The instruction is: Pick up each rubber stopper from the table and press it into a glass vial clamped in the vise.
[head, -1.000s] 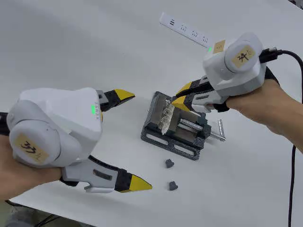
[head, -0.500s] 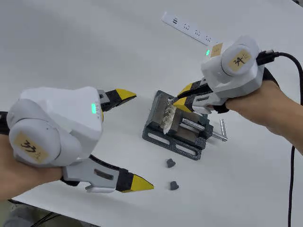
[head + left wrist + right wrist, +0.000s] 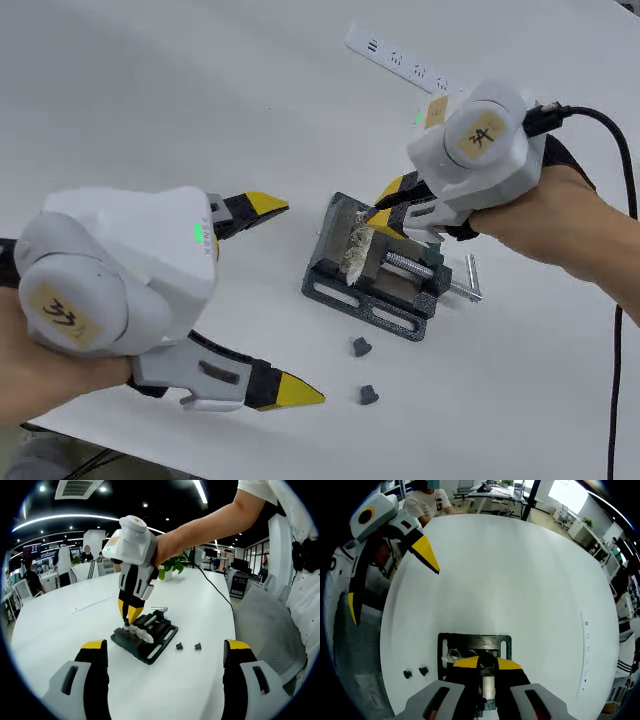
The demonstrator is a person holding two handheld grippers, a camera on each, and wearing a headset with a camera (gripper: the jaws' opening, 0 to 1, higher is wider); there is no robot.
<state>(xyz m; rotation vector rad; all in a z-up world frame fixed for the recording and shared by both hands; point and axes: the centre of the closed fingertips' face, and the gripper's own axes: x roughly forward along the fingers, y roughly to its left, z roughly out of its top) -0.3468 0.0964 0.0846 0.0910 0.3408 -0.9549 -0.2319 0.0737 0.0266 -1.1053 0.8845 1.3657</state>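
The right tongs point(image 3: 384, 208), jaws nearly together, are held tip-down on the glass vial point(image 3: 354, 247) in the vise point(image 3: 372, 300); a pinched stopper cannot be confirmed. The upper stopper point(image 3: 360, 347) and lower stopper point(image 3: 368, 394) are seen at 5 o'clock of the vise, nearest the wide-open left tongs point(image 3: 283, 298), on a white counter point(image 3: 180, 90) in an open office

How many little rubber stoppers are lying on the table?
2 stoppers lie on the table beside the vise: one stopper by its base, the other stopper farther out, toward the left tongs. Another may be hidden in the right tongs.
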